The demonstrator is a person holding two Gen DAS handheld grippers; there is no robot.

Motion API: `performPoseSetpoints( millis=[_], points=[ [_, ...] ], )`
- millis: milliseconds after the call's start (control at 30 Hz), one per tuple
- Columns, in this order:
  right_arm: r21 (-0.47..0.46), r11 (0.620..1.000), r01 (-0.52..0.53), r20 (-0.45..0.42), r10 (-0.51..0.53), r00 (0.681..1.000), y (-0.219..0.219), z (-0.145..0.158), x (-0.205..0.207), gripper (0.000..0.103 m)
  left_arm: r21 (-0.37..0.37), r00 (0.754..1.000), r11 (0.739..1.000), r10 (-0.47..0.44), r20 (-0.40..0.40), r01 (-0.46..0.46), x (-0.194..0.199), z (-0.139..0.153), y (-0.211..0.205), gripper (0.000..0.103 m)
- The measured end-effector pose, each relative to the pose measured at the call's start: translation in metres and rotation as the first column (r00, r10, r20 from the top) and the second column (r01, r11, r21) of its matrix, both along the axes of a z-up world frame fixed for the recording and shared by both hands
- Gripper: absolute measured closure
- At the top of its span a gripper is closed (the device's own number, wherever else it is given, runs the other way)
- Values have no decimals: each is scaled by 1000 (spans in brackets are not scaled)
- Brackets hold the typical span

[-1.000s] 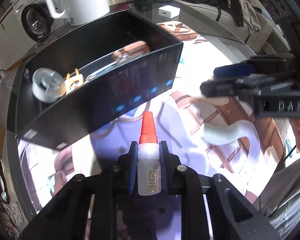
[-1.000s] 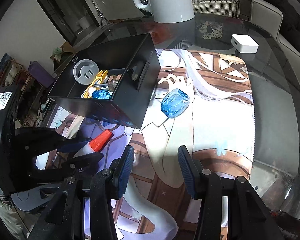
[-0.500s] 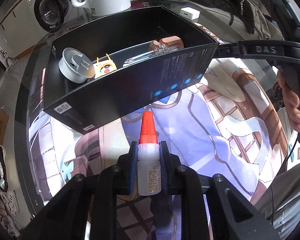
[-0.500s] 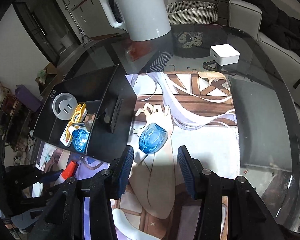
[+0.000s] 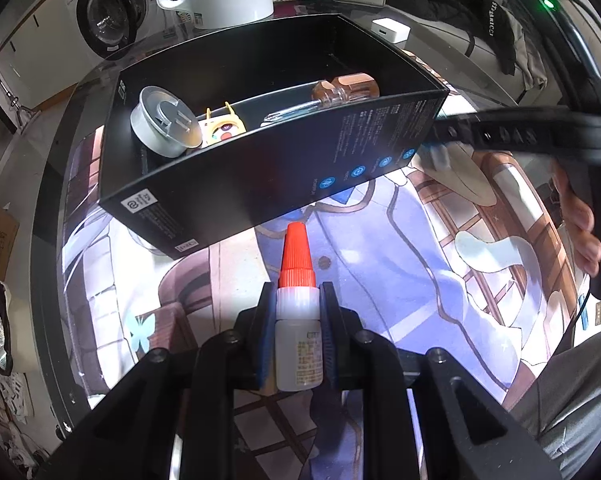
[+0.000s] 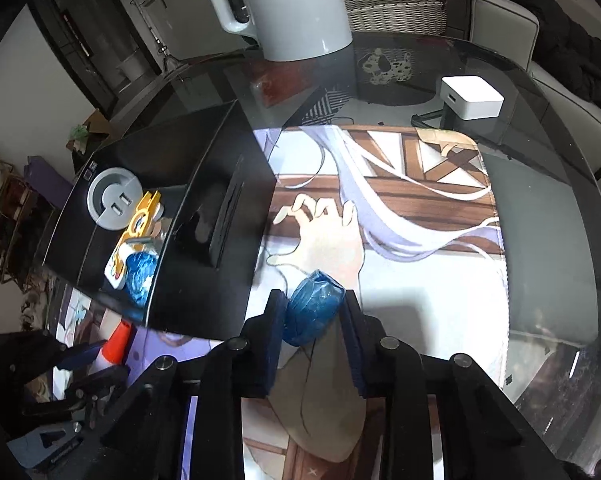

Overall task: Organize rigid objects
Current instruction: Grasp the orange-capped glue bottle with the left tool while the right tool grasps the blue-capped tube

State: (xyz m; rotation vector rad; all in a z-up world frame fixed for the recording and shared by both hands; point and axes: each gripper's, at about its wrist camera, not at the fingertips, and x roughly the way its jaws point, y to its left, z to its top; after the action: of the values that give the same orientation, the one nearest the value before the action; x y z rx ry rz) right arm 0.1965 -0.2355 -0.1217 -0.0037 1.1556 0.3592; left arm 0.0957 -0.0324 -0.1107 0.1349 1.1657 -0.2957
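A tall white kettle (image 6: 284, 4) fills the top centre of the right wrist frame, standing on the glass desk (image 6: 560, 208); a small white cube (image 6: 471, 97) sits upper right. The black cardboard box (image 5: 236, 184) lies across the middle of the left wrist frame, just beyond the left tool (image 5: 299, 316), which is clenched on a white plastic glue bottle (image 5: 299, 352) with a ribbed red cone cap. Inside the box: a grey round disc (image 5: 165, 120), a yellow clip (image 5: 222, 130), an amber-handled screwdriver (image 5: 340, 90). The right tool (image 6: 314, 312), low centre, closes around a crinkly blue ball (image 6: 314, 312) on the printed mat (image 6: 420, 280).
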Motion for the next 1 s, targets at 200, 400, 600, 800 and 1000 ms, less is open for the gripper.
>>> performPoseSetpoints(
  millis=[200,400,600,800,1000],
  points=[
    [-69,989,-131,-18,131,991,17,1,-42,85,4,999,999,41,5,-41,-2,-1,1,84],
    [-91,968,-233,-33,231,972,43,2,-81,86,8,999,999,53,2,-53,-6,-1,1,84],
    [-71,958,-279,-48,276,960,56,0,-102,85,8,998,998,68,2,-68,-7,-1,4,83],
    [-86,961,-263,-26,262,965,58,0,-96,76,35,998,997,64,14,-64,-11,-2,4,62],
    [-96,958,-270,-27,268,963,71,-2,-86,76,52,997,997,63,32,-65,-13,-4,6,51]
  ],
)
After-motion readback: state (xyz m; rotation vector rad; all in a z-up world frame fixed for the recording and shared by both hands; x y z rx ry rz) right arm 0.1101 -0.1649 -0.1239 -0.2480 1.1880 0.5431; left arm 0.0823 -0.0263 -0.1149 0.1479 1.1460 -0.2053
